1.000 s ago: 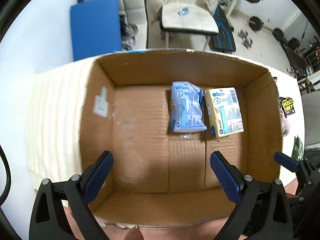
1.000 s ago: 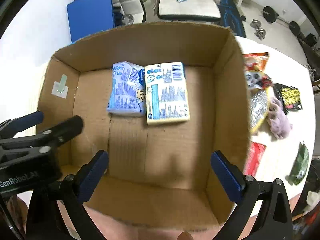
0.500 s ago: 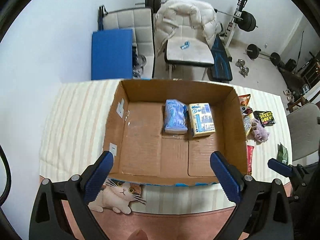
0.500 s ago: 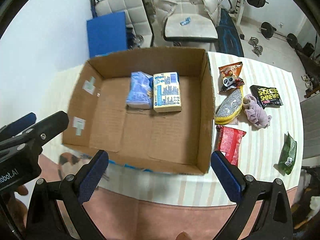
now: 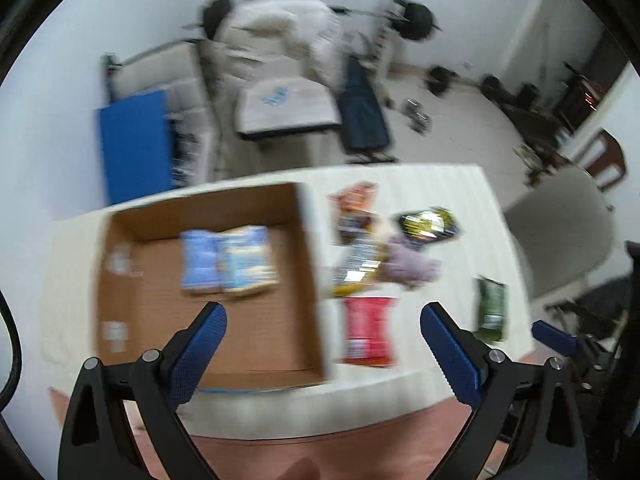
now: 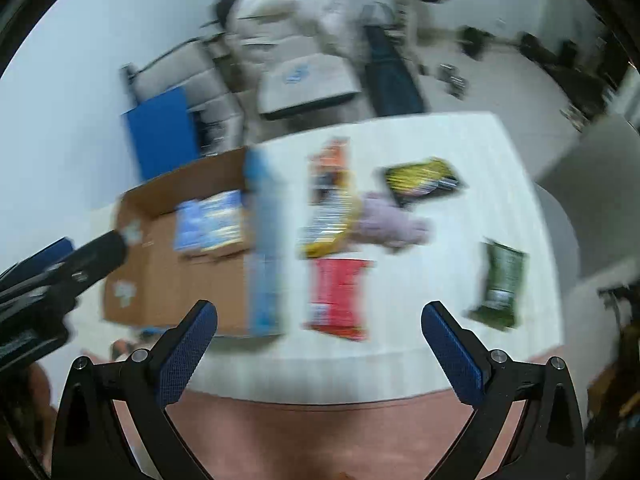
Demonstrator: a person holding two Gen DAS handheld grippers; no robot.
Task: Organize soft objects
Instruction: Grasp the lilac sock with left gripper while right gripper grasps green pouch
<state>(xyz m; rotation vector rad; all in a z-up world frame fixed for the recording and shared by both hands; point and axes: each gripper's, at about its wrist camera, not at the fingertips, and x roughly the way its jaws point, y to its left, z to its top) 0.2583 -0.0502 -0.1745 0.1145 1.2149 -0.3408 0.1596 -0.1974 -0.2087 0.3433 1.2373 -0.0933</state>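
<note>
An open cardboard box (image 5: 120, 288) (image 6: 136, 200) stands on the left of the striped table and holds a blue soft pack (image 5: 198, 262) and a yellow one (image 5: 248, 260) side by side. To its right lie a red packet (image 5: 368, 332) (image 6: 340, 300), a silver-yellow pouch (image 5: 356, 268) (image 6: 328, 220), a purple plush (image 5: 408, 266) (image 6: 388, 220), an orange packet (image 6: 330, 160), a black-yellow packet (image 5: 428, 224) (image 6: 420, 178) and a green packet (image 5: 492, 312) (image 6: 502, 284). My left gripper (image 5: 322, 344) and right gripper (image 6: 320, 340) are both open and empty, held high above the table's near edge. Both views are blurred.
Beyond the table stand a white chair with a padded jacket (image 5: 280, 80), a blue board (image 5: 136, 144), a weight bench (image 5: 364, 116) and barbell weights (image 5: 416, 20). A grey chair (image 5: 560, 232) stands at the table's right end.
Both grippers have risen out of the box and pulled back, then swung to the right, so the loose packets right of the box now lie ahead. Both stay open.
</note>
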